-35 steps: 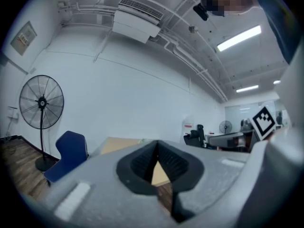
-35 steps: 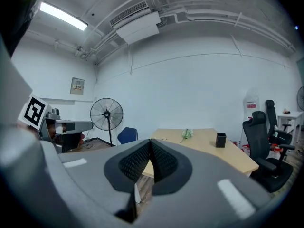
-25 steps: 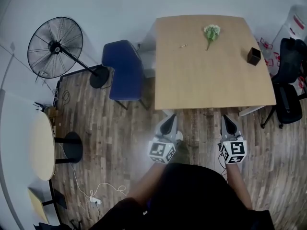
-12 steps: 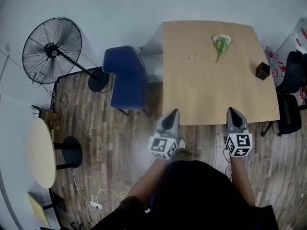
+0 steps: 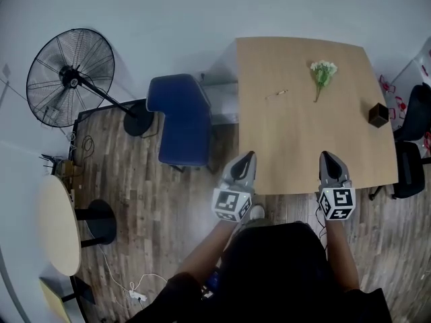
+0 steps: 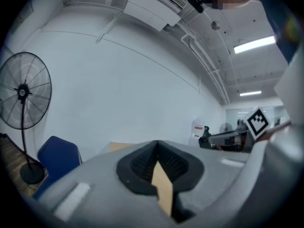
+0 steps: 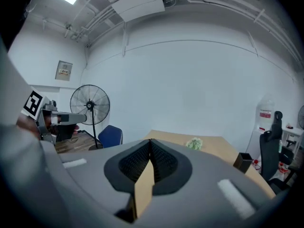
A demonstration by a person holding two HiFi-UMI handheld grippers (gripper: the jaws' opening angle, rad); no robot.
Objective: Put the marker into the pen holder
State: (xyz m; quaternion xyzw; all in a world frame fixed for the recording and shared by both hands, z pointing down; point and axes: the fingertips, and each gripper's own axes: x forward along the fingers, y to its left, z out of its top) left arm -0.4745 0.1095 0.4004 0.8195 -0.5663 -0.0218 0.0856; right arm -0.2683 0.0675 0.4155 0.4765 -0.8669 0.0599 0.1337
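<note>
**Both tools idle at the near edge, marker untouched**

One wooden desk (image 5: 303,140) fills the upper right of the head view. It is pushed up to the pale wall, which leaves its near edge free for the person to stand at. To the left on the plank floor stands one pedestal fan (image 5: 71,77), and one blue chair (image 5: 180,118) sits just beside the desk's left side.

There are two tools, one in each hand, and both hang at the near edge of the desk. The left tool (image 5: 248,155) and the right tool (image 5: 328,156) are level and pointing forward. This looks like a carrying posture for the approach rather than a reach. Each tool's own view shows the dark pads pressed together with nothing caught between them, so both are clenched empty.

Three small things lie on the desk, one of each:
- The flowers (image 5: 322,73) lie toward the far side.
- The dark pen holder (image 5: 378,115) stands upright near the right edge, mouth up.
- The marker (image 5: 276,94), a thin sliver, lies flat left of the flowers, well apart from the holder and from both tools.

The left tool is probably the nearer one for the pickup.
</note>
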